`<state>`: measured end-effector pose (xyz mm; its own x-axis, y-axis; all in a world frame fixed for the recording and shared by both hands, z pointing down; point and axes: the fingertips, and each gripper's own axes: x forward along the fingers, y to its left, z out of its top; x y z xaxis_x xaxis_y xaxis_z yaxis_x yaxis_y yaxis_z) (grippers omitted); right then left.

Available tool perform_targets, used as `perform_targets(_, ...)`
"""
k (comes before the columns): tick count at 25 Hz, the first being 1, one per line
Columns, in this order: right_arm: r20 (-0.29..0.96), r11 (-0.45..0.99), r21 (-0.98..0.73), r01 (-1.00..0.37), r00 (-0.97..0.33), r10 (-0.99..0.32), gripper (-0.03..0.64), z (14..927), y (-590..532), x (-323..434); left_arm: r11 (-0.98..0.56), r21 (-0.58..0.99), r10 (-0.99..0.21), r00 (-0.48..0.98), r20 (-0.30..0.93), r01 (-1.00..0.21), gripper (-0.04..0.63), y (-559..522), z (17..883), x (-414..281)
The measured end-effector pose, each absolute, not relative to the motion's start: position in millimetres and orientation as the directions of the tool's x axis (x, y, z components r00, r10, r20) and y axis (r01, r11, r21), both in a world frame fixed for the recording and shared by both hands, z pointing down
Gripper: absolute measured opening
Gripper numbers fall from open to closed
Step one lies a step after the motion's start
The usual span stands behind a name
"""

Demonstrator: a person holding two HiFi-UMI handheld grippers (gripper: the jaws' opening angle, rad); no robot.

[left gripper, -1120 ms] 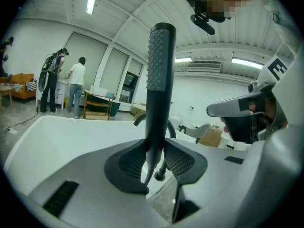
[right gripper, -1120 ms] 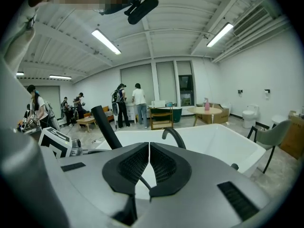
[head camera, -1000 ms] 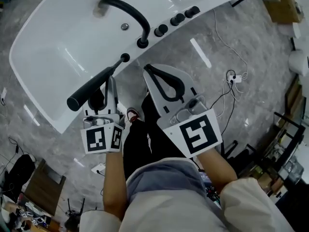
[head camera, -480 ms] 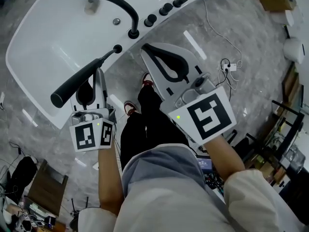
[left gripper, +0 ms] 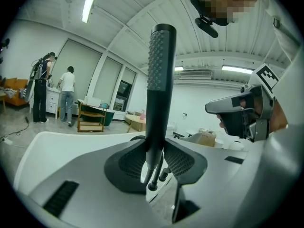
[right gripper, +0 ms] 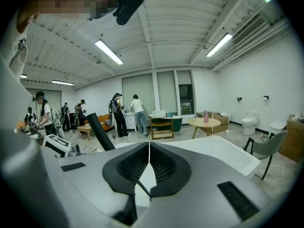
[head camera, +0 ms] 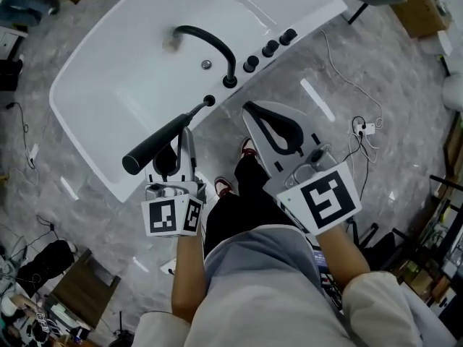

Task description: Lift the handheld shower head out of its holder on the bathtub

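One shower head (left gripper: 160,70) clamped by left gripper (left gripper: 154,148), held over bathtub (head camera: 108,85) edge; right gripper (right gripper: 149,151) jaws closed together, nothing held.

There is one bathtub (head camera: 98,110). On its rim stand one curved spout (head camera: 217,40) and three knobs (head camera: 270,48). One shower head (head camera: 159,144) hangs over that rim.

An open test lab: a freestanding bathtub (head camera: 101,100) beside loose floor cables (head camera: 358,130), toilets (right gripper: 248,122), tables (right gripper: 205,123) and people (right gripper: 137,110) under strip lights (right gripper: 109,51).
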<state>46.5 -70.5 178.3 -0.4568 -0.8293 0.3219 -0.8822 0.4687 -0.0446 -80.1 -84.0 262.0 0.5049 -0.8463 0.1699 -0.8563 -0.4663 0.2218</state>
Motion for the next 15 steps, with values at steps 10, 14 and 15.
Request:
perform_targets(10,0.233,0.494,-0.024,-0.869,-0.486,-0.843,0.020,136,-51,21,-0.495,0.202,-0.841,0.524,0.132,-0.845,0.124,-62,228,-93)
perform_targets(14,0.222,0.491,-0.011,-0.871,-0.481,-0.848,0.020,126,-41,20,-0.521,0.210,-0.826,0.551,0.121,-0.827,0.124,-52,217,-93)
perform_targets(15,0.217,0.491,-0.012,-0.871,-0.482,-0.849,0.020,122,-39,18,-0.523,0.221,-0.823,0.555,0.120,-0.823,0.124,-50,213,-95)
